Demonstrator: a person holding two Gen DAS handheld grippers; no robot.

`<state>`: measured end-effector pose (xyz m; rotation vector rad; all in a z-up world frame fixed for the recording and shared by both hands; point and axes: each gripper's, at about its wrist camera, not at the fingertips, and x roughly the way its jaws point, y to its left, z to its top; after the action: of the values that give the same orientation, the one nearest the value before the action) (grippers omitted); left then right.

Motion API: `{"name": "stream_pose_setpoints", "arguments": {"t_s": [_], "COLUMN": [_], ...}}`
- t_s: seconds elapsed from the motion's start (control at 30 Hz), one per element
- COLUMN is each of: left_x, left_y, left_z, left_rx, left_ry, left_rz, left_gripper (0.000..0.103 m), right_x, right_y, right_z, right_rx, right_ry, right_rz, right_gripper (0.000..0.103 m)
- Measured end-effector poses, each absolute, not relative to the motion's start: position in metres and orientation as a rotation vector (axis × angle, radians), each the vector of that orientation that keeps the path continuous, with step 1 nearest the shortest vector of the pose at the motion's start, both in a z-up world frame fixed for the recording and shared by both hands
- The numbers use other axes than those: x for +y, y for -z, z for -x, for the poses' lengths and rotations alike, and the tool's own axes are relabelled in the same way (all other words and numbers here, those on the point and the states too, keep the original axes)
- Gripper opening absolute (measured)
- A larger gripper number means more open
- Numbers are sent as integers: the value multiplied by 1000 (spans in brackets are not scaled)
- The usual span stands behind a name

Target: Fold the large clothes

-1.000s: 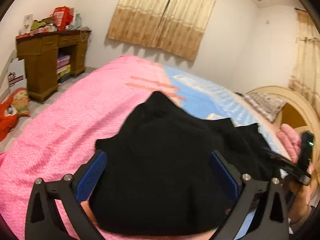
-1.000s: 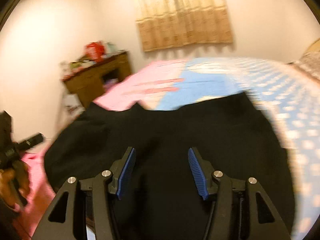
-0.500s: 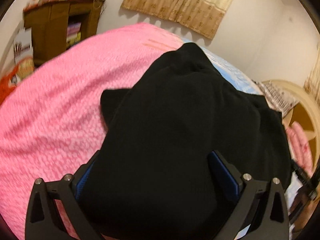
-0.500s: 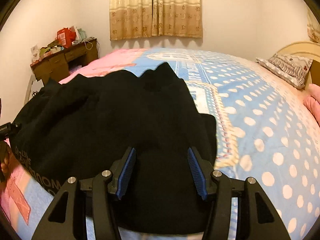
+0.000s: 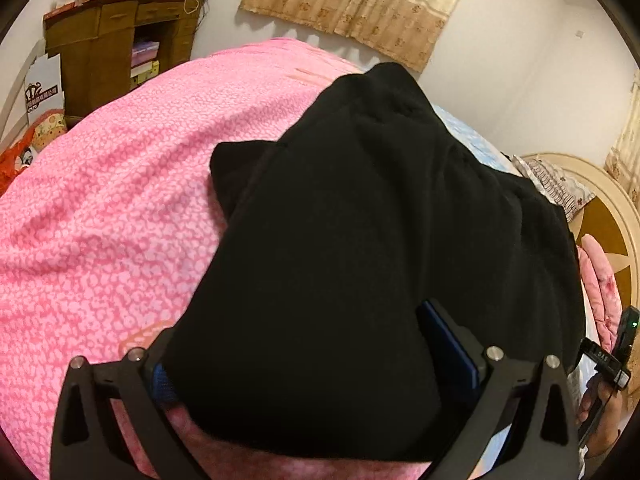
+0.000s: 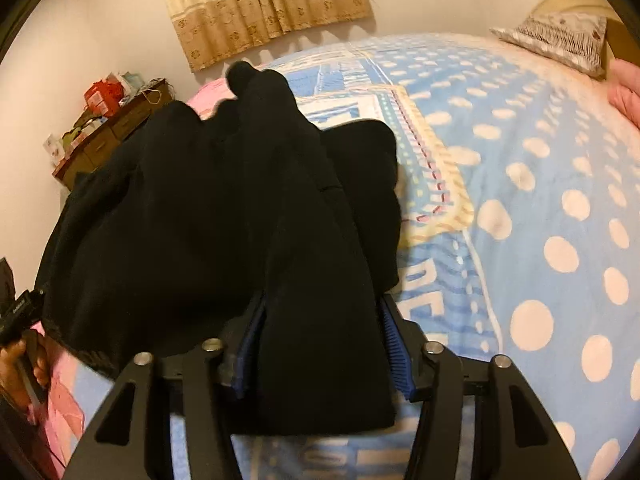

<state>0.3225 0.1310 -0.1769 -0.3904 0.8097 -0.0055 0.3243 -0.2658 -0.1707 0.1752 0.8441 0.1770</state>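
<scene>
Black garment [image 5: 360, 240]: soft matt cloth, fleecy nap, thick folds; same in right view [image 6: 224, 208]. Pink bedspread [image 5: 100, 220]: cloth, pebbled, rough-looking weave. Blue dotted sheet [image 6: 540, 200]: smooth printed cotton-like cloth. Left gripper [image 5: 316, 364]: matt black plastic frame, shiny metal screw heads, blue ribbed rubbery pads [image 5: 448, 340]. Right gripper [image 6: 320, 344]: same build. Desk [image 5: 100, 44]: dark varnished wood, slight sheen. Curtain [image 5: 360, 0]: thin beige patterned fabric. Pillow [image 6: 560, 36]: striped cloth.
</scene>
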Motion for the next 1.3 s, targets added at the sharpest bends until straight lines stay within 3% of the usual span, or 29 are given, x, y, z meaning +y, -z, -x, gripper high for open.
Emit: {"name": "stream_pose_setpoints", "arguments": {"t_s": [0.1,0.2,0.33,0.4,0.43,0.5,0.6,0.73,0.8,0.9,0.97,1.03,1.1,1.3], "left_x": [137,145,148,148,150,160,154,144,148,163,174,182,190,199], "left_y": [171,164,163,165,164,164,163,171,172,169,158,147,145,167], "left_z": [-312,-308,-311,-317,-319,-322,-320,-311,-308,-305,-299,-295,-298,-325], "left_rx": [752,694,682,702,712,734,764,791,804,802,741,680,660,717], "left_ry": [20,44,103,101,106,101,81,38,20,21,23,29,61,122], "left_rz": [414,427,449,425,439,495,454,412,418,503,529,540,590,724], "left_gripper": [99,90,86,64,60,51,52,62,78,85,86,86,95,95], "right_x": [-248,-250,-257,-262,-264,-275,-290,-285,-279,-264,-255,-246,-242,-162], "right_y": [160,156,155,160,160,151,146,183,181,168,150,128,109,79], "right_z": [-304,-296,-296,-298,-300,-301,-300,-309,-307,-302,-293,-283,-273,-271], "right_rx": [790,762,733,767,770,752,765,880,873,872,833,762,695,636], "right_ry": [-162,-170,-228,-272,-290,-319,-300,-256,-233,-170,-116,-76,-67,-341], "right_rz": [-50,-64,-127,-154,-181,-261,-305,-249,-210,-106,-35,21,48,67], "right_gripper": [36,36,37,31,20,18,18,18,19,36,45,46,46,53]}}
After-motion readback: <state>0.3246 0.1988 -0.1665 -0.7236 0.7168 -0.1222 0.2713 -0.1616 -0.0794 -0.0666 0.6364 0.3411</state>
